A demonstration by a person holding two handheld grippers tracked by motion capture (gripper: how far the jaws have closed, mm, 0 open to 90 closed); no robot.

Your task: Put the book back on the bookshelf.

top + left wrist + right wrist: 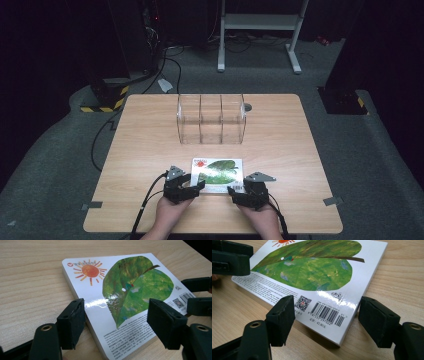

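The left gripper (199,186), a black two-jaw claw held in the person's left hand, sits at the near left corner of a thin, glossy white board book printed with a large green leaf and an orange sun (218,173). In the left gripper view its two padded jaws stand apart, one on either side of that corner. The left pad looks close against the book's edge, though contact cannot be confirmed; the right pad hangs over the cover and is not pressing on it.

The right gripper (235,191), a matching black claw in the person's right hand, sits at the near right corner, by the barcode. In the right gripper view its jaws are also apart, with the corner between them and a visible gap on each side. Neither claw is clamped on the book.

The book lies flat on the light wooden table (150,150), near the person's edge, back cover up. Farther away, near the middle of the table, stands a clear plastic organiser with three upright compartments (211,119), well apart from the book.

The step in hand appears to be taking hold of the book. To do it well, each claw likely needs one pad slid under the book's edge and one above, then closed evenly, so the slick cover does not slip or tilt when lifted.
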